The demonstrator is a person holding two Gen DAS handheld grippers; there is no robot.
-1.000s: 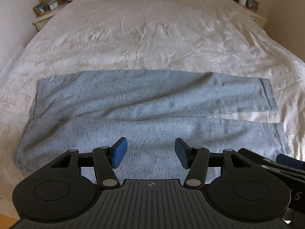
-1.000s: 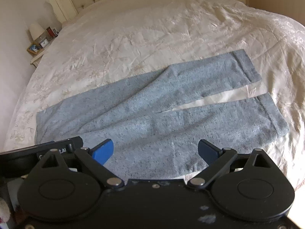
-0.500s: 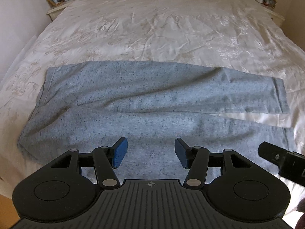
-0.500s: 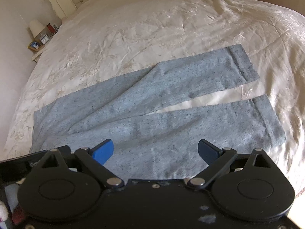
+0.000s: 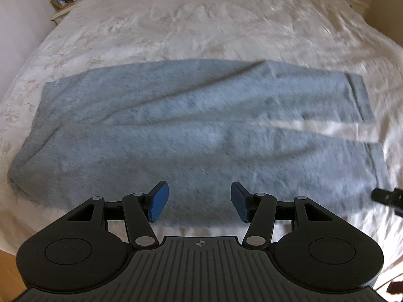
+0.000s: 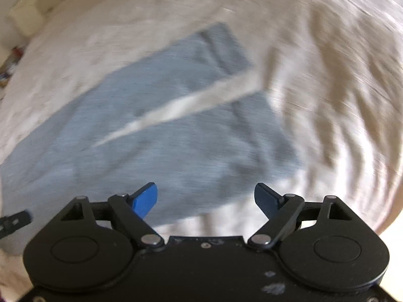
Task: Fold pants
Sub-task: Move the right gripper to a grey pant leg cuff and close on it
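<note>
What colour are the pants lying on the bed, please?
The pants are a light blue-grey, faintly speckled, and show best in the left wrist view.

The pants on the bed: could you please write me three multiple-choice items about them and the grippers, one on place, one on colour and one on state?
1. Where do the pants lie?
A. Spread flat on the bedspread
B. Hung over the headboard
C. On the floor

2. What colour are the pants?
A. Black
B. Light blue-grey
C. Red

3. What is between the left gripper's pads?
A. A fold of the pants
B. A pillow
C. Nothing; they stand apart above the fabric

Answers:
1 A, since both legs lie side by side on the cream cover, with a strip of cover showing between them.
2 B, as both views show heathered blue-grey fabric.
3 C, because the blue pads stand apart with no cloth pinched. The right gripper holds nothing either, though its jaws are closing.
</note>
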